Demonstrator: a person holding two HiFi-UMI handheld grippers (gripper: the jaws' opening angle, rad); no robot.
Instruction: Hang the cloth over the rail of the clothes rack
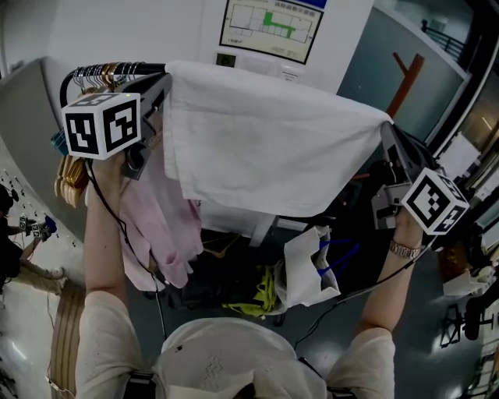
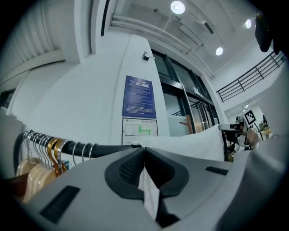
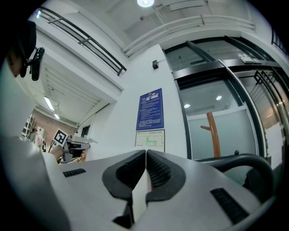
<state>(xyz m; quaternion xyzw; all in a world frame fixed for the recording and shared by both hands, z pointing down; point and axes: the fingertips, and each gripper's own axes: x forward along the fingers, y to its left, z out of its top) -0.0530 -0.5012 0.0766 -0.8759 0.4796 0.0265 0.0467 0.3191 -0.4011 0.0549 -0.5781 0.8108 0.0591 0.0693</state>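
A white cloth point(image 1: 265, 148) is stretched out flat between my two grippers, level with the top of the clothes rack. My left gripper point(image 1: 164, 80) is shut on the cloth's left corner, close beside the black rail point(image 1: 148, 68). In the left gripper view a white fold point(image 2: 150, 194) is pinched between the closed jaws of that gripper point(image 2: 144, 151), and the rail point(image 2: 108, 149) runs just behind them. My right gripper point(image 1: 387, 128) is shut on the right corner. In the right gripper view cloth point(image 3: 139, 195) shows between the closed jaws of that gripper point(image 3: 146, 153), with the rail's curved end point(image 3: 244, 160) to the right.
Several wooden and metal hangers point(image 1: 78, 167) crowd the rail's left end, and a pink garment point(image 1: 168, 226) hangs under it. A white bag point(image 1: 308, 269) and a yellow-green item point(image 1: 265, 292) lie on the floor below. A wall poster point(image 1: 271, 23) and a wooden coat stand point(image 1: 405, 78) are behind.
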